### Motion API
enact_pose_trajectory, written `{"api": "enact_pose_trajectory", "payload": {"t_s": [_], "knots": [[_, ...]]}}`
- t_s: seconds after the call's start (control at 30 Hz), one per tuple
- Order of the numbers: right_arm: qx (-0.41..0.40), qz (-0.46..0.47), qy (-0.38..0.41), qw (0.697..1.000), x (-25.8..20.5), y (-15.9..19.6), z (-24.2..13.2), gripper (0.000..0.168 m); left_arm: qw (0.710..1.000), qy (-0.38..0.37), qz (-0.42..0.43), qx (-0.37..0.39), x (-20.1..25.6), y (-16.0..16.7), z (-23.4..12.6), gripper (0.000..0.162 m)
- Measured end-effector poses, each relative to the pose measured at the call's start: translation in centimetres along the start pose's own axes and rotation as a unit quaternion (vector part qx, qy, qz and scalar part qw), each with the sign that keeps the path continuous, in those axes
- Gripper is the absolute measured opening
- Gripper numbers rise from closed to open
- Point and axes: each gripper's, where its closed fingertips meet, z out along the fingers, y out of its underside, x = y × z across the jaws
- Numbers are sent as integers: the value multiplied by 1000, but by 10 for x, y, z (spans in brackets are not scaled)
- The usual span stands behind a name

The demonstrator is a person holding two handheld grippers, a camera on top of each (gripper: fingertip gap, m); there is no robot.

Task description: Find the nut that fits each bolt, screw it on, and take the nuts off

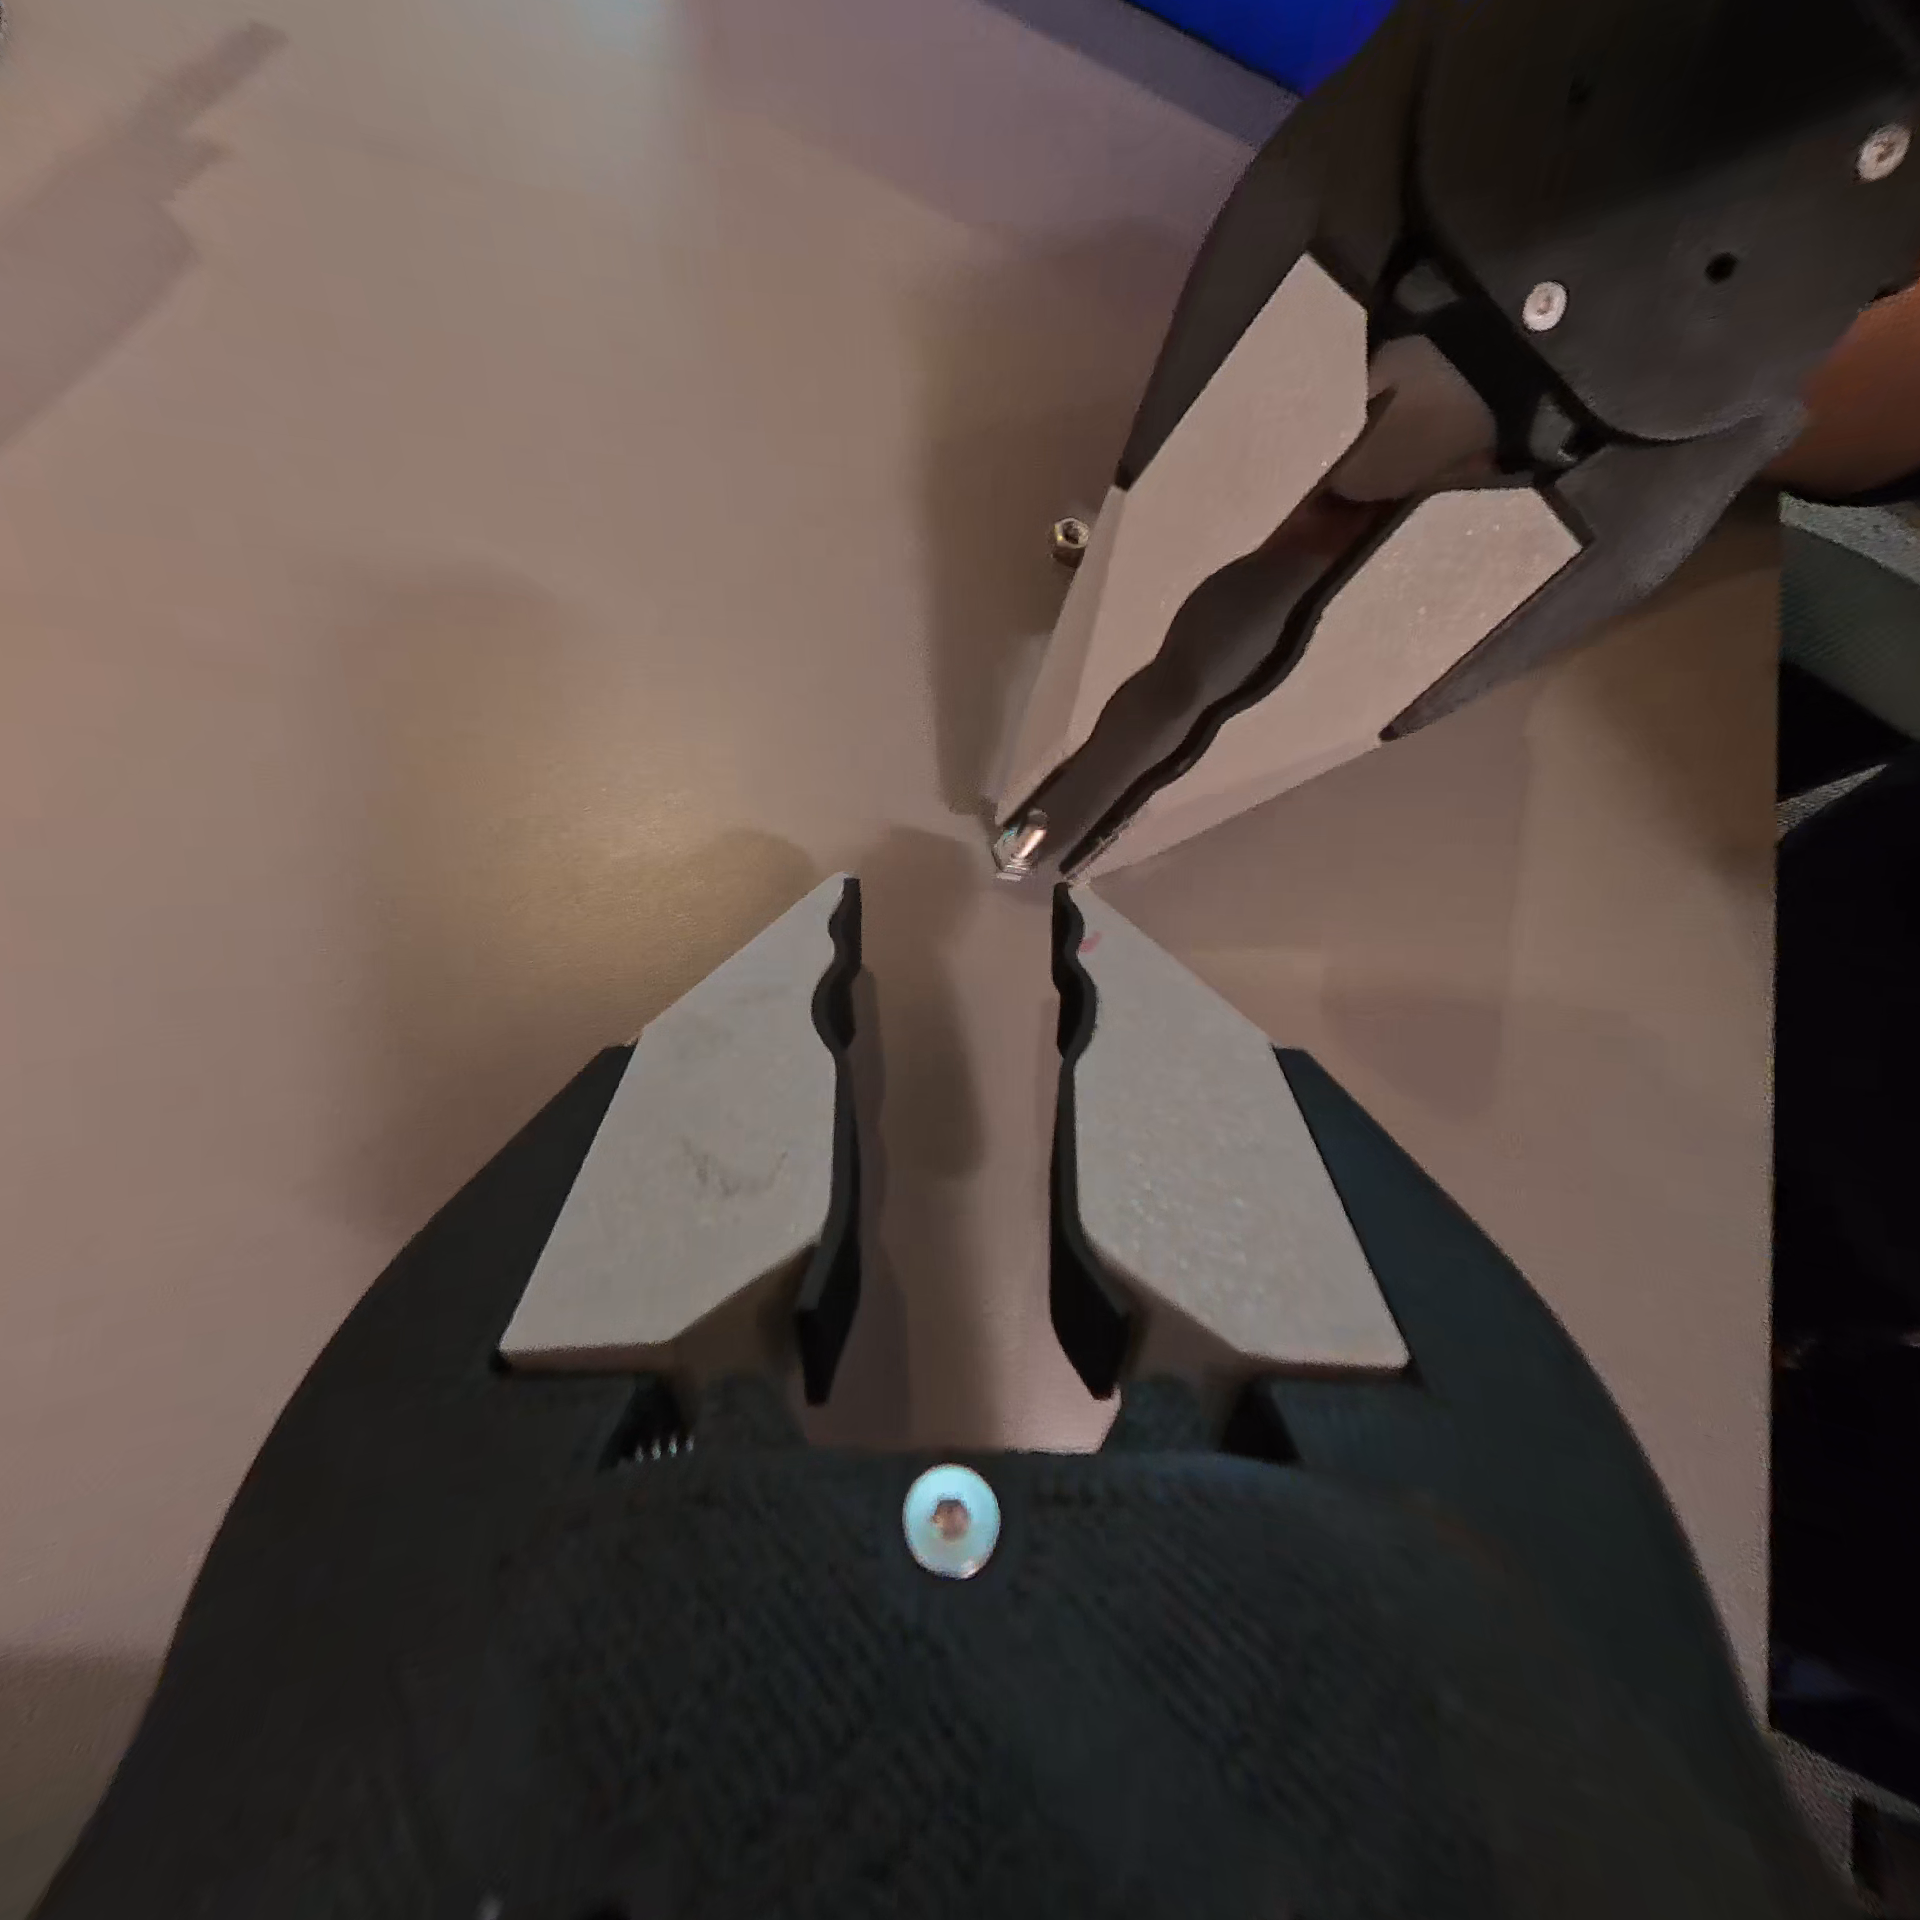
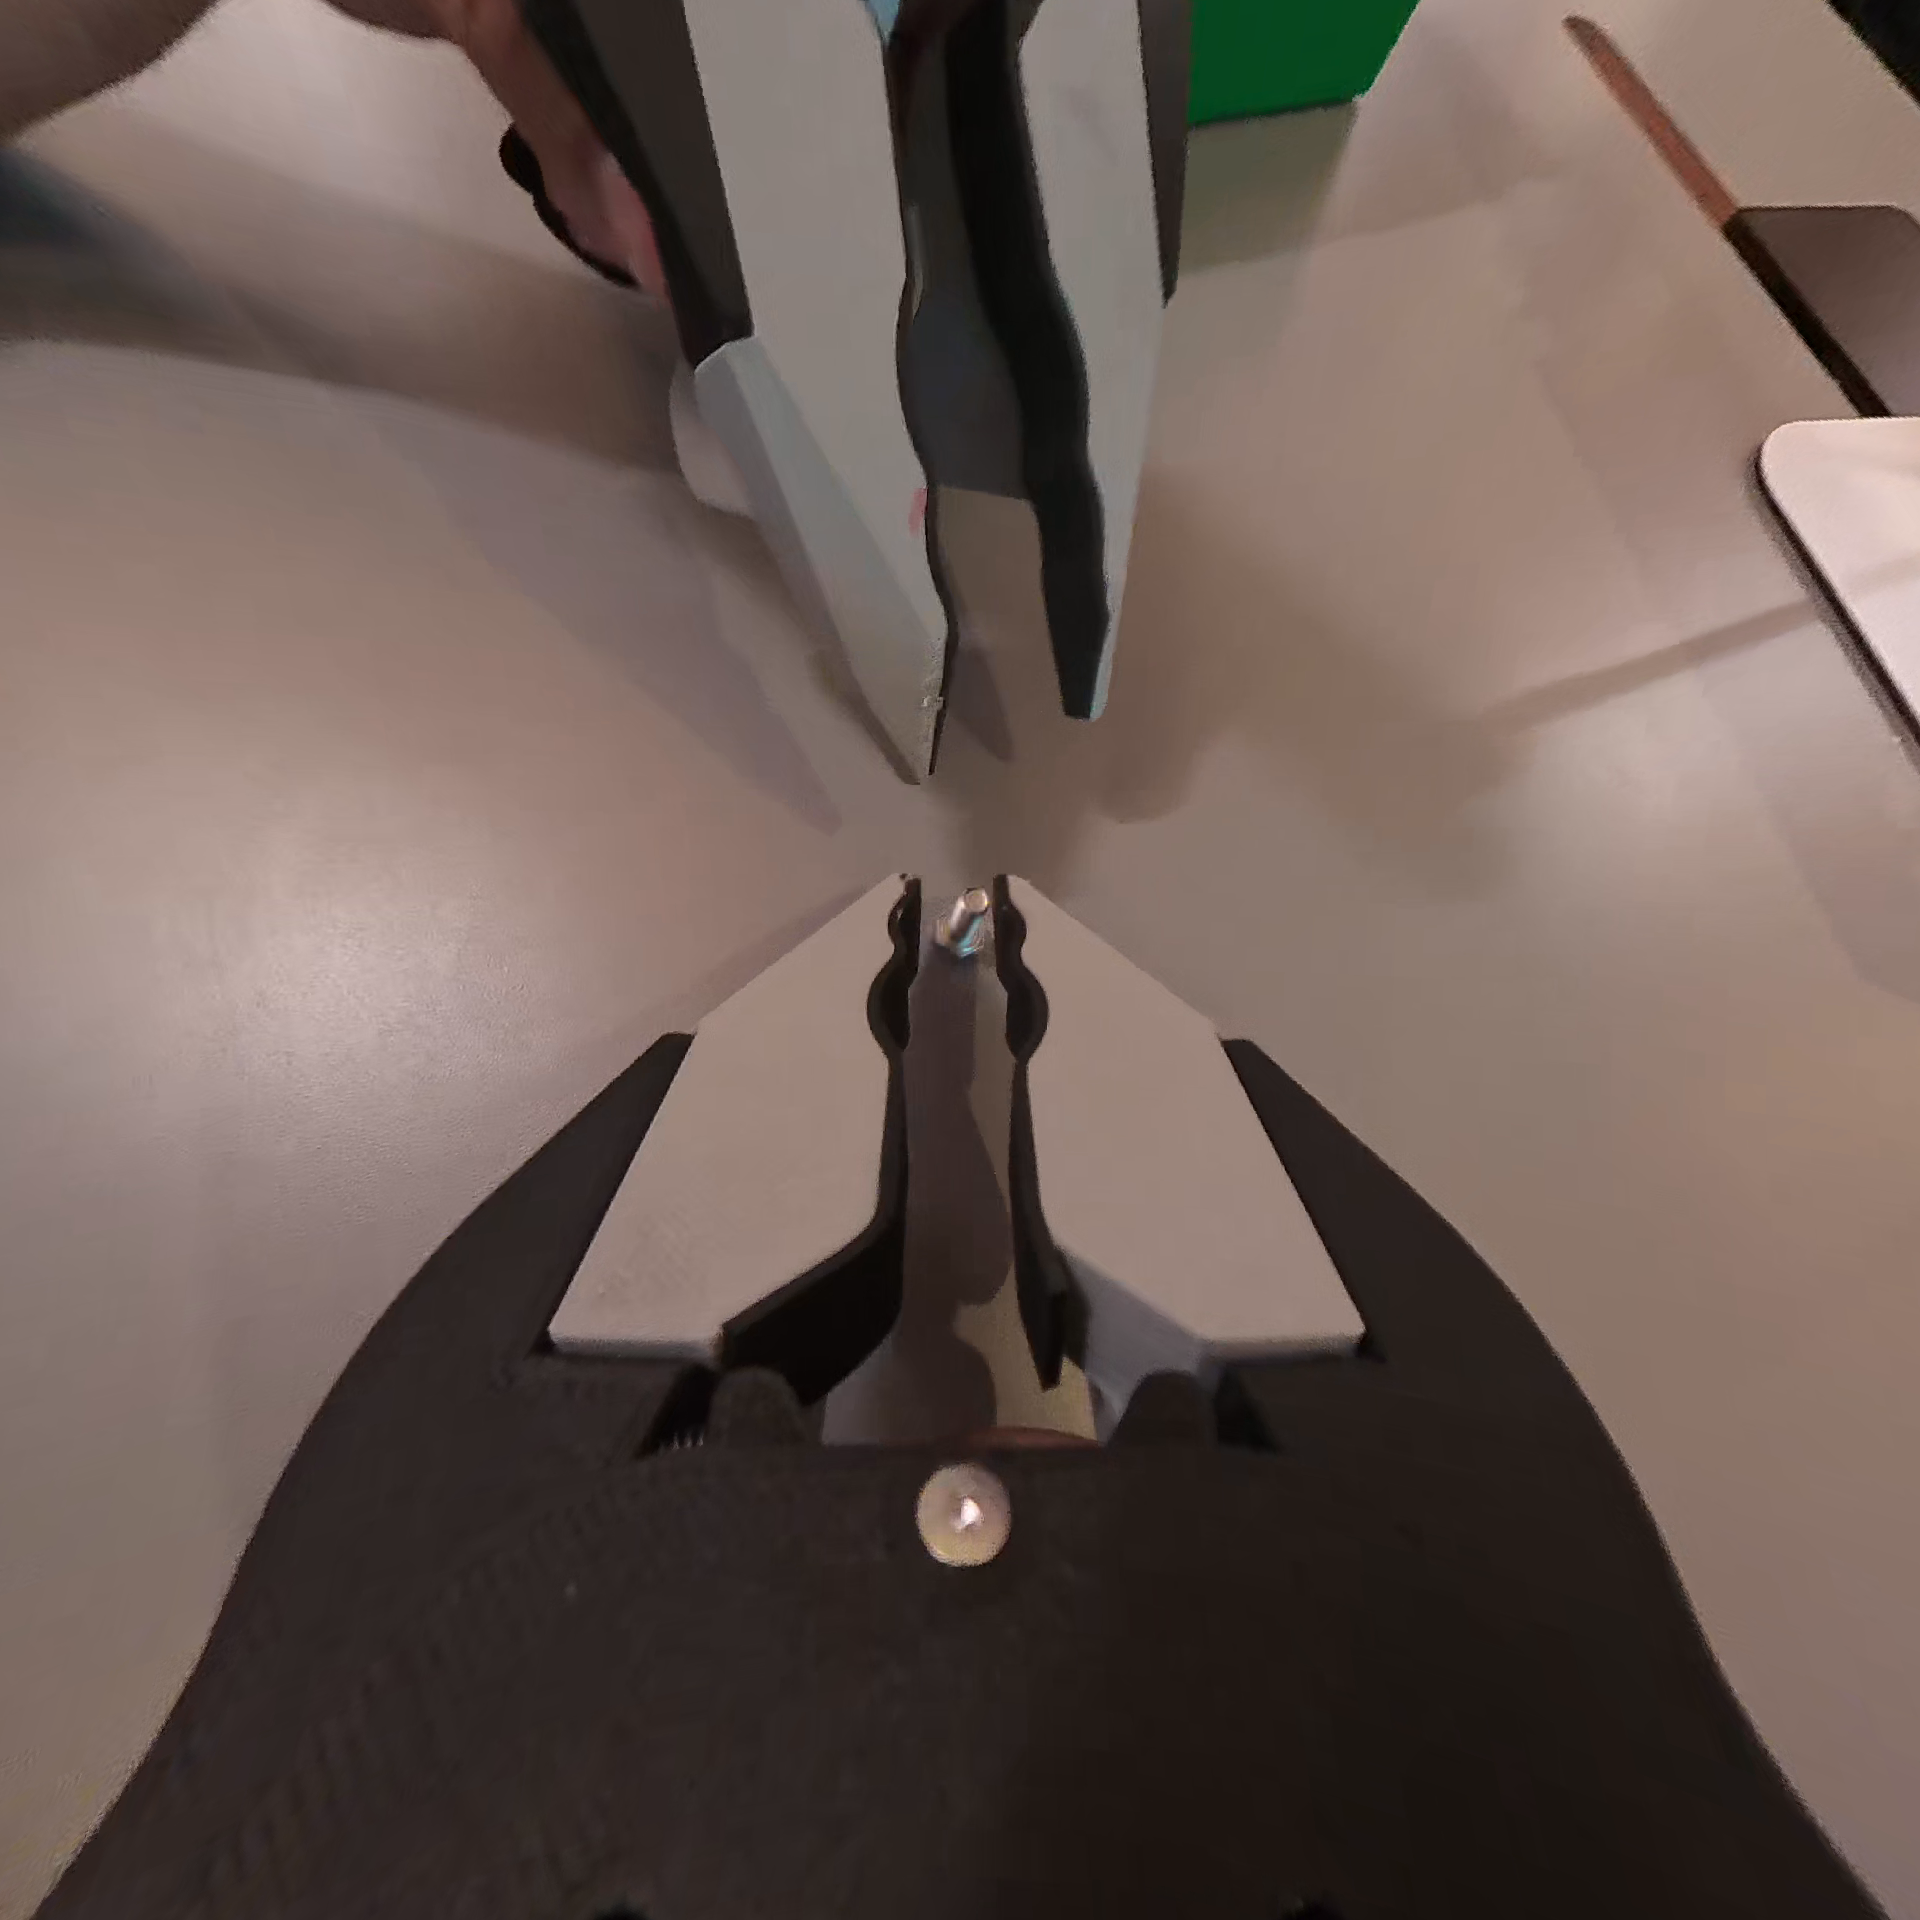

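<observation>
A small silver bolt (image 2: 960, 925) sits on the beige table (image 2: 312, 831) between the tips of my right gripper (image 2: 956, 885). Its jaws stand narrowly apart on either side of the bolt, with a slim gap still showing on the left. In the left wrist view the right gripper (image 1: 1041, 847) comes down from the upper right with the bolt (image 1: 1016, 844) at its tips. My left gripper (image 1: 956, 891) is open and empty, its tips just in front of the bolt. It also shows in the right wrist view (image 2: 1008, 727). A small brass-coloured nut (image 1: 1068, 538) lies on the table farther back.
The table's right edge (image 1: 1772, 935) runs close to the grippers. A green object (image 2: 1288, 62) stands at the far side. A silver flat device (image 2: 1849, 540) and a dark slab (image 2: 1829, 301) lie at the right. A hand (image 1: 1870, 395) holds the right gripper.
</observation>
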Motion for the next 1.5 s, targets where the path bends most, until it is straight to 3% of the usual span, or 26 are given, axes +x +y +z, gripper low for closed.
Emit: {"api": "enact_pose_trajectory", "payload": {"t_s": [0.23, 0.6, 0.73, 1.07, 1.23, 1.3, 1.5], "knots": [[20, 15, 4, 1000, 5, -3, -6, 3, 1000, 10, 6, -7, 2, 4, 6, 36], [175, 212, -79, 958, 26, -35, -52, 3, 992, 20, 72, 105, 29, -38, 11, 17], [185, 222, -87, 953, 26, -38, -54, 3, 988, 16, 63, 144, 30, -50, 9, 17], [188, 222, -74, 954, 26, -41, -56, 3, 984, -3, 81, 157, 31, -54, 9, 9], [166, 205, -75, 962, 25, -36, -58, 4, 983, -21, 103, 149, 30, -54, 10, 9], [142, 178, -50, 972, 33, -27, -63, 13, 984, -23, 109, 142, 29, -50, 11, 9], [-5, 114, -16, 993, 44, 34, -72, 14, 983, 5, 89, 162, 25, -49, 11, 9]]}}
